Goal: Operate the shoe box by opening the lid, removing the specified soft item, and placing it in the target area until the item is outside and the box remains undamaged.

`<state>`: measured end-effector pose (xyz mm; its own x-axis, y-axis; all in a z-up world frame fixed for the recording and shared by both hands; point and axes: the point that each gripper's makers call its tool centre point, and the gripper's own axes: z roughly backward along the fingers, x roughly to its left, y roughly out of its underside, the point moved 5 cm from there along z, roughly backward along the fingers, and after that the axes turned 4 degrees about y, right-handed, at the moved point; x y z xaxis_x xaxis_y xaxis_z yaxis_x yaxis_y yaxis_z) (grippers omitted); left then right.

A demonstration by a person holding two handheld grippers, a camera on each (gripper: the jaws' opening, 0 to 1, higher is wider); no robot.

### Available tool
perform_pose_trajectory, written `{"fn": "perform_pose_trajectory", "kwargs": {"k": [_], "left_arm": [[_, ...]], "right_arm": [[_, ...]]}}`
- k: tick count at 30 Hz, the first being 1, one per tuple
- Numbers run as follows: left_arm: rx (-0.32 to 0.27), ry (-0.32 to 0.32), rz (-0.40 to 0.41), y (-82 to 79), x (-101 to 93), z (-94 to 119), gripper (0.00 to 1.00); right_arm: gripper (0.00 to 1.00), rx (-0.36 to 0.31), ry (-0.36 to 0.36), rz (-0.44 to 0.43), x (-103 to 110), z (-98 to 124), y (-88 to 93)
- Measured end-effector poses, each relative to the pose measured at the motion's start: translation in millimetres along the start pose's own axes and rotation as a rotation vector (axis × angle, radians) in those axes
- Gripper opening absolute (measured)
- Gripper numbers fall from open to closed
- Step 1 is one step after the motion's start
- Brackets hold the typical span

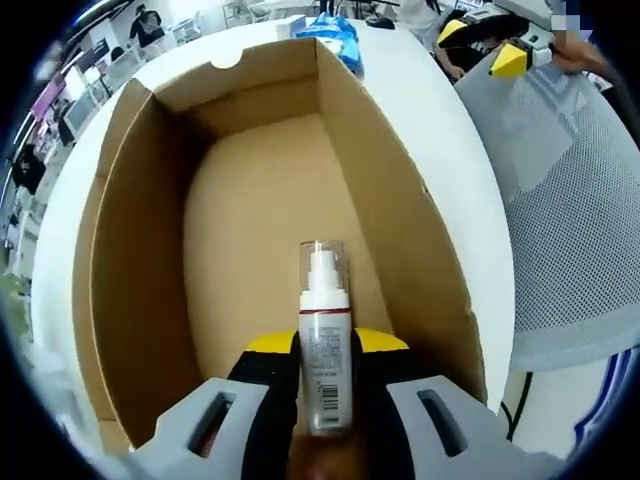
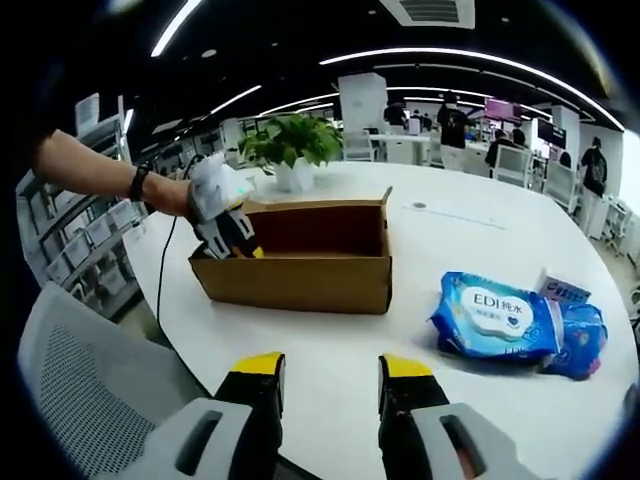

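Observation:
The brown cardboard shoe box lies open on a white table, and the left gripper view looks down into it. My left gripper is shut on a small pump bottle with a white label and clear cap, held just above the box floor. In the right gripper view the box sits mid-table, with the left gripper in a person's hand at its left end. My right gripper is open and empty, well short of the box. It also appears far off as the right gripper.
Two blue wipe packs lie on the table to the right of the box. A potted plant stands behind it. A grey mesh chair is at the table's near edge. People stand in the office behind.

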<state>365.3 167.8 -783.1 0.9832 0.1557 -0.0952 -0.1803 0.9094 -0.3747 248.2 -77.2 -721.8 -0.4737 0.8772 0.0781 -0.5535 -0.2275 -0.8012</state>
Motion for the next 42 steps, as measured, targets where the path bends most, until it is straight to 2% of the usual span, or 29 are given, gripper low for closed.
{"fn": "perform_pose_trajectory", "kwargs": {"k": [6, 11, 21, 31, 42], "left_arm": [[-0.092, -0.034, 0.062, -6.1, 3.6, 17.2, 0.19], [-0.134, -0.051, 0.059, -10.7, 1.4, 26.0, 0.19], [-0.227, -0.084, 0.015, -32.8, -2.8, 45.1, 0.19], [-0.323, -0.099, -0.063, -64.9, -20.4, 60.9, 0.19], [-0.351, -0.084, -0.206, -93.5, -49.9, 66.5, 0.19]], "right_arm": [[0.34, -0.005, -0.014, 0.004, 1.1, -2.0, -3.5], [0.34, -0.012, -0.029, 0.016, 1.9, -5.5, -8.7], [0.34, -0.043, -0.098, 0.057, 8.9, -11.0, -25.8], [0.35, -0.082, -0.166, 0.117, 12.6, -17.6, -52.9], [0.39, -0.116, -0.221, 0.17, 13.8, -17.8, -70.4]]}}
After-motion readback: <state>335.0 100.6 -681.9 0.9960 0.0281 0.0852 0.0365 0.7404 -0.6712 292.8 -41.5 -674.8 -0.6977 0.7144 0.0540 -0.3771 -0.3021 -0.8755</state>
